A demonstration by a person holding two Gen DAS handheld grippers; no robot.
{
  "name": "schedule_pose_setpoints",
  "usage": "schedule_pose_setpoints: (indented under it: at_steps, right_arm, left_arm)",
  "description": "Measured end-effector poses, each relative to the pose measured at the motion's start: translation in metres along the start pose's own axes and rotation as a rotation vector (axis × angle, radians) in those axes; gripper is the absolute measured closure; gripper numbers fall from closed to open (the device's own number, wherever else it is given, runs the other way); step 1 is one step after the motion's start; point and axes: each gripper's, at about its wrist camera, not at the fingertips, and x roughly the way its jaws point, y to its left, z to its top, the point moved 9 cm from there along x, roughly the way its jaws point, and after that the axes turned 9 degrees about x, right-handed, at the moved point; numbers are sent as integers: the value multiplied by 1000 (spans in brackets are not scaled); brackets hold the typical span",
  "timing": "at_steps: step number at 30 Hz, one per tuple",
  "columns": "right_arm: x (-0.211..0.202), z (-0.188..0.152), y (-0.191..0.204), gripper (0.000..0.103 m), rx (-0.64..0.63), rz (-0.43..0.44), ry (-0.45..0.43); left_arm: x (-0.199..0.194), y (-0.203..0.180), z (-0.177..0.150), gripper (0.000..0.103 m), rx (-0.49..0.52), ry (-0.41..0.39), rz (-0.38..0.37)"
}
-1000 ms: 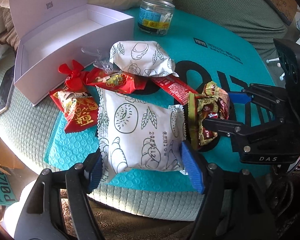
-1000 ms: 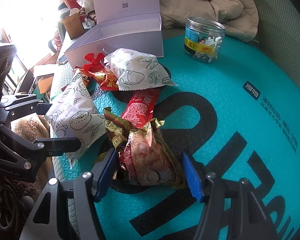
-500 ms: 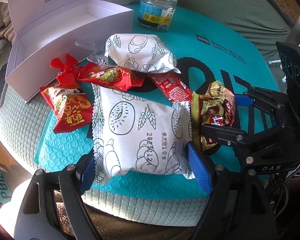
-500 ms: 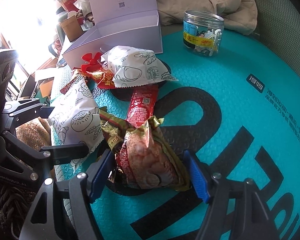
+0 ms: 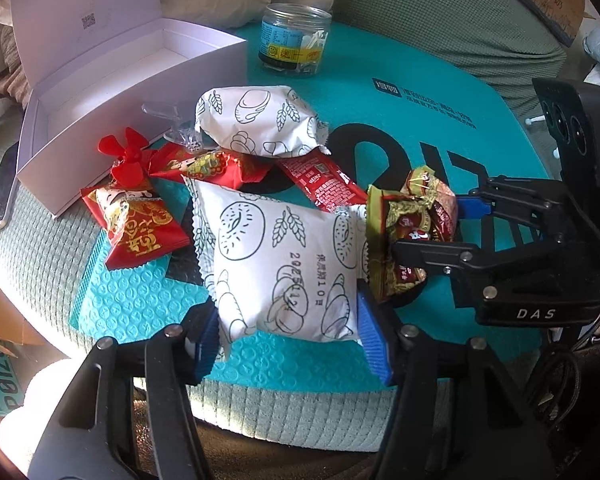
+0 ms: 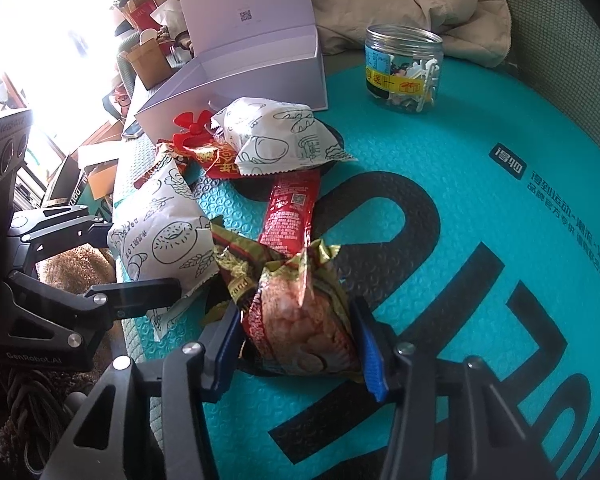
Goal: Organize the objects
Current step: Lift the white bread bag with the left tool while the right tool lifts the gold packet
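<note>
Left gripper (image 5: 286,336) closing on the white bread packet (image 5: 284,268); right gripper (image 6: 298,344) closing on the crinkled snack bag (image 6: 300,312), both on the teal mat (image 6: 460,160). Risks crushing soft contents or foil slipping out.

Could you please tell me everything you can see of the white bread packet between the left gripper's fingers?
The white bread packet is a puffy, sealed pillow pack of white film, printed with black line drawings of bread and wheat and a date stamp. It lies flat on the teal mat. The left gripper is closing, its blue pads at the packet's two sides. The crinkled green-and-red snack bag touches one edge.
</note>
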Motion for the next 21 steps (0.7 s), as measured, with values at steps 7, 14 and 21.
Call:
schedule_pose_setpoints:
  at_steps: [7,14,21]
  right_arm:
    - [-9,-1,1,54,2,-15,-15]
    - [-24,4,7,54,-4,-8,-40]
    - [-38,10,19,54,-24,-9,-63]
  left_arm:
    - [-1,0,4,46,-5,-17,1]
    - [-10,1,3,46,-8,-38,-9]
    - [-23,4,3,46,-1,-64,3]
